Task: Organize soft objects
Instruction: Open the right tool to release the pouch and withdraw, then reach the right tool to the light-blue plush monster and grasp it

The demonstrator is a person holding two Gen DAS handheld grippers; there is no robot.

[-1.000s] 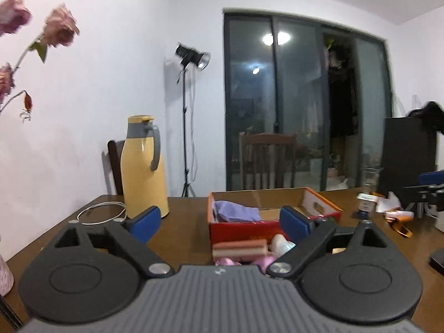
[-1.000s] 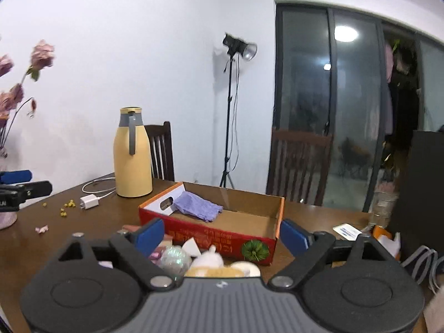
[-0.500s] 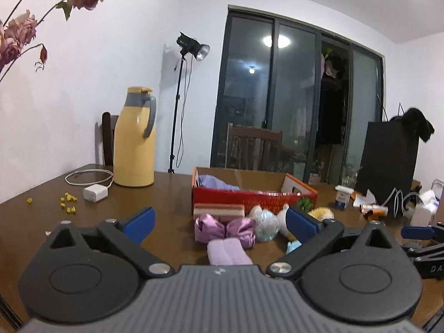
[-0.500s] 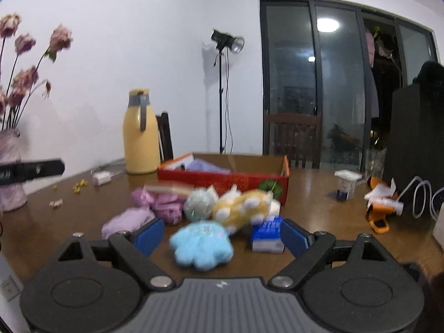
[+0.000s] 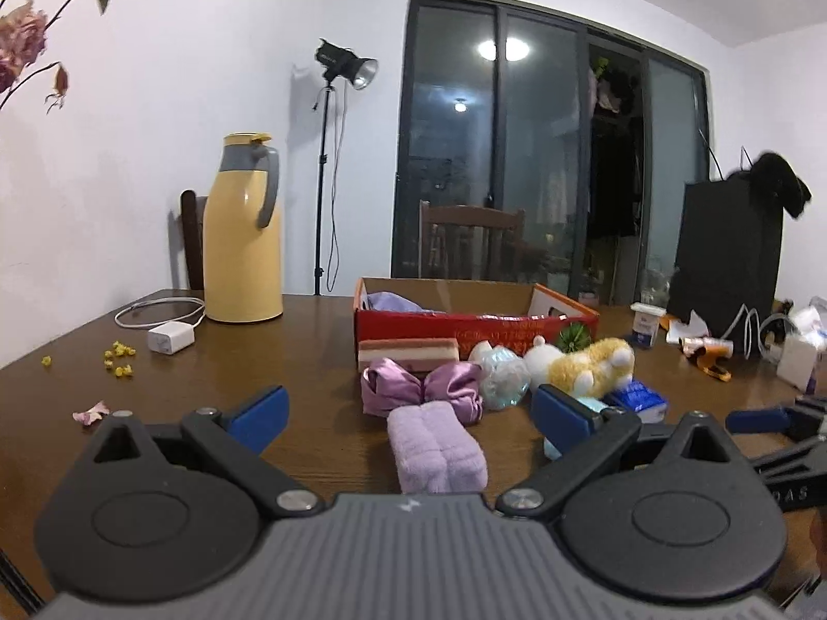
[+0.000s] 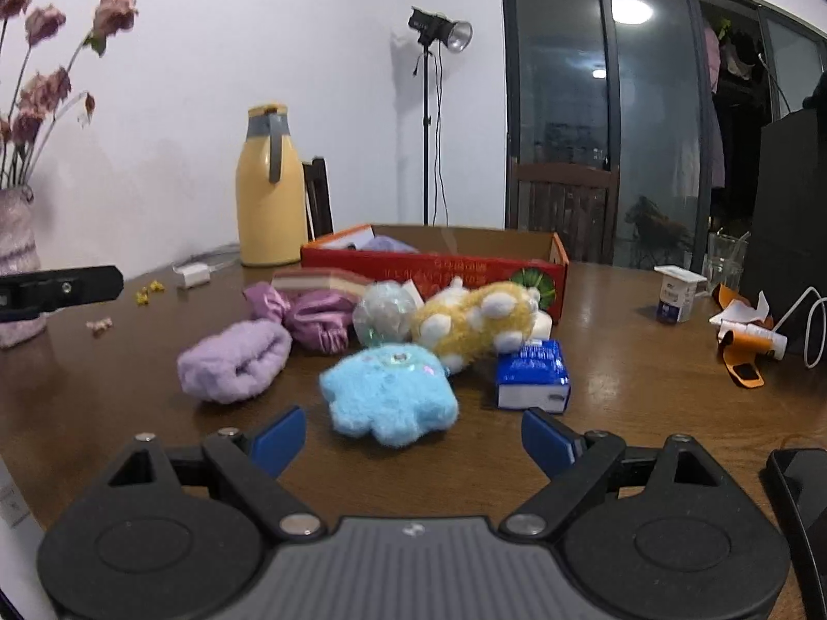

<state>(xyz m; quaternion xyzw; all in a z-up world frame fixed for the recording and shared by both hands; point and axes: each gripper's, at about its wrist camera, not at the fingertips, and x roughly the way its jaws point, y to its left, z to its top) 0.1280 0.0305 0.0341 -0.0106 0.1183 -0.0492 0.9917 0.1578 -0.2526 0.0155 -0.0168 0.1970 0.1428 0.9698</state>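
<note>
left gripper [image 5: 408, 416] jaws wide, empty | right gripper [image 6: 413, 434] jaws wide, empty | risk: crowded pile, blue plush [image 6: 388, 393] grab may drag tissue pack [image 6: 532, 374] along

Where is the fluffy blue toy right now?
In the right wrist view the blue toy lies on the table, just ahead of the open right gripper, between the lilac roll and blue packet.

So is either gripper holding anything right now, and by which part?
Nothing is held. The left gripper is open short of the lilac plush roll, and the right gripper is open short of the blue plush toy; neither touches its toy.
</note>
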